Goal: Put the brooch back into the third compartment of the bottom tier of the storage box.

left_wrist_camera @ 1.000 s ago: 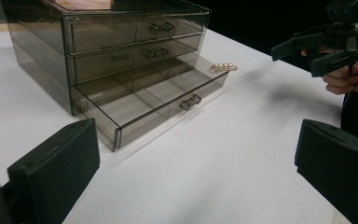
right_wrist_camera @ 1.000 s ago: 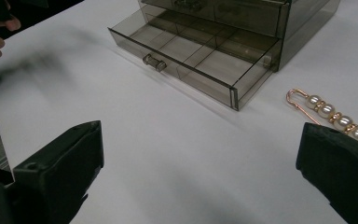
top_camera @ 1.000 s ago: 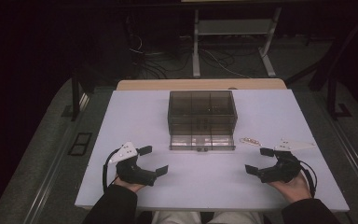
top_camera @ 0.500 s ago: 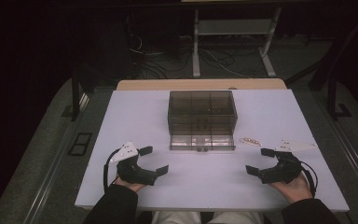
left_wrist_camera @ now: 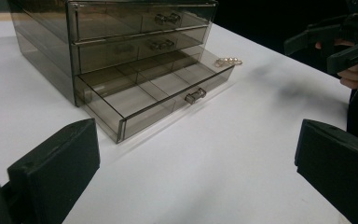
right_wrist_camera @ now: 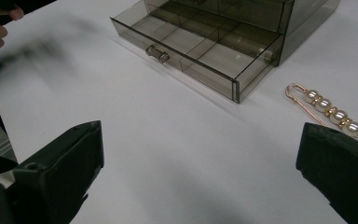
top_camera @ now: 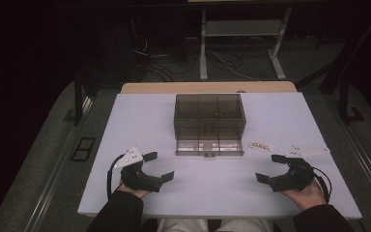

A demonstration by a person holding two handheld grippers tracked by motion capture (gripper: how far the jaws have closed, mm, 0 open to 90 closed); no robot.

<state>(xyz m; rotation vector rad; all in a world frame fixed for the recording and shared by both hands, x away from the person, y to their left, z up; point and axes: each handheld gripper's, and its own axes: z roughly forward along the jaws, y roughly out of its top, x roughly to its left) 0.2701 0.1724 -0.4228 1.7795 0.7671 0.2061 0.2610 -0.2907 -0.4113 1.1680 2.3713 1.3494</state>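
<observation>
Two grippers, left (top_camera: pixel 158 167) and right (top_camera: pixel 271 167), fingers wide, empty, flanking smoky drawer box (top_camera: pixel 209 116), bottom drawer (left_wrist_camera: pixel 158 95) open

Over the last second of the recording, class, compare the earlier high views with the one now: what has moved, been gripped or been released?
Nothing has visibly changed. Both tongs, left and right, rest open and empty near the table's front edge, the bottom drawer of the smoky drawer box is pulled out, and the pearl pin lies to its right.
</observation>
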